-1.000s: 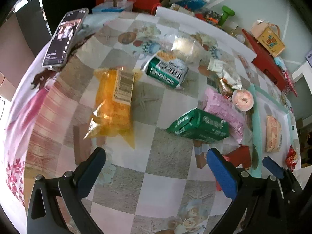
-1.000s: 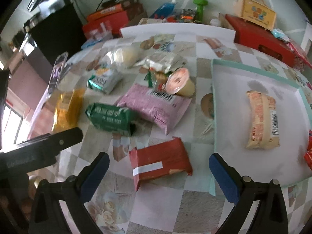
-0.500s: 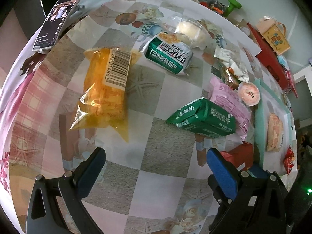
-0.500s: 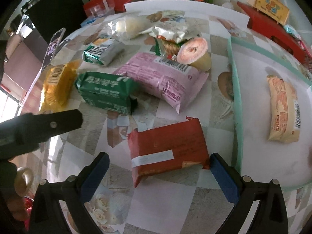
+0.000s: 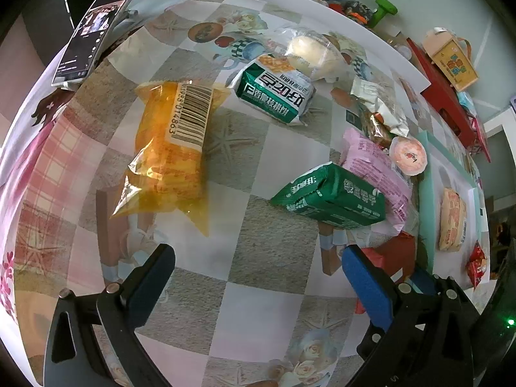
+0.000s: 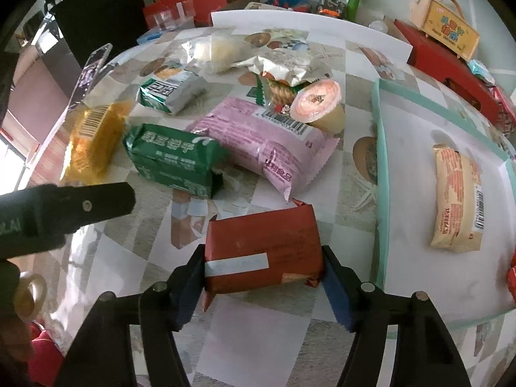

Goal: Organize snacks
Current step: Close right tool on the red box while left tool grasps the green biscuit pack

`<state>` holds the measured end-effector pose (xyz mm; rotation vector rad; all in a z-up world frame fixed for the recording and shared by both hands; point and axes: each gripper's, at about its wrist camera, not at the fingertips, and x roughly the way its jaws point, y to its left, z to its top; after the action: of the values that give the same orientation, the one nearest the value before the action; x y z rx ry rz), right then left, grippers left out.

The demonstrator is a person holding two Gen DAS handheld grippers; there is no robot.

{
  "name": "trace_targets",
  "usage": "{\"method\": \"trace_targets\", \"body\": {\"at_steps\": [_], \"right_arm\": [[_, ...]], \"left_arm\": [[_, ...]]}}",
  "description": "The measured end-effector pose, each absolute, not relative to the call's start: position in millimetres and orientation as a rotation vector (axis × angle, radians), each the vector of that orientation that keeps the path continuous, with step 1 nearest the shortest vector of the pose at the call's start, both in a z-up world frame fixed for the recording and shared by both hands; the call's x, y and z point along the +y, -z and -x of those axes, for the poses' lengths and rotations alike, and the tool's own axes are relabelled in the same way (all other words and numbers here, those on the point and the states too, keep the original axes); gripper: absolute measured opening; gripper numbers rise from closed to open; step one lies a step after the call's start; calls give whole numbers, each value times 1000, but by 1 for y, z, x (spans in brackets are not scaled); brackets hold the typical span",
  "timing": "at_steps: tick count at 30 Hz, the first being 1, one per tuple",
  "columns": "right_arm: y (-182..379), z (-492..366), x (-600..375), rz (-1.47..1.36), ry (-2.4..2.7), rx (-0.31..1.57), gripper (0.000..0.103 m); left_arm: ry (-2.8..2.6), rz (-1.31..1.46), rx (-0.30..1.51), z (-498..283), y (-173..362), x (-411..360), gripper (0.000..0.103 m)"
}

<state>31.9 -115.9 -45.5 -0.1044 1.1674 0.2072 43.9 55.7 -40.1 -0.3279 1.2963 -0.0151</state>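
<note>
Two views, and we take the left wrist first. Our left gripper (image 5: pixel 258 277) hangs released over bare tablecloth, nothing between its fingers. The red packet (image 5: pixel 395 254) shows only as a sliver past the left gripper's right-hand finger, with the teal tray (image 5: pixel 424 167) just beyond it. The green pack (image 5: pixel 332 196) and the yellow bag (image 5: pixel 174 151) lie farther from the tray.

In the right wrist view, our right gripper (image 6: pixel 262 285) straddles the red packet (image 6: pixel 262 245), which lies flat just beside the teal tray's (image 6: pixel 377 148) near rim. Its long axis runs across the gap, finger to finger, so the jaws, closing now, meet its two short ends; the pads look to be touching them. We judge the right hand much nearer, and the tray lies directly to the packet's right.
</note>
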Motion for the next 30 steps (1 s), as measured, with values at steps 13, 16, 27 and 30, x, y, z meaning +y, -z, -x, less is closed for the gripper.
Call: {"method": "trace_targets", "body": {"at_steps": [13, 16, 27, 30], "right_arm": [[11, -27, -136, 11, -172, 1040, 69], [3, -28, -153, -40, -140, 1011, 69], [-8, -25, -206, -152, 4, 978, 69], [-7, -25, -208, -160, 8, 980, 69]], "left_arm": [[50, 308, 1252, -43, 28, 50, 103], [56, 290, 1244, -43, 26, 45, 103], [102, 125, 1188, -47, 23, 7, 101], [114, 89, 1182, -51, 26, -4, 95]]}}
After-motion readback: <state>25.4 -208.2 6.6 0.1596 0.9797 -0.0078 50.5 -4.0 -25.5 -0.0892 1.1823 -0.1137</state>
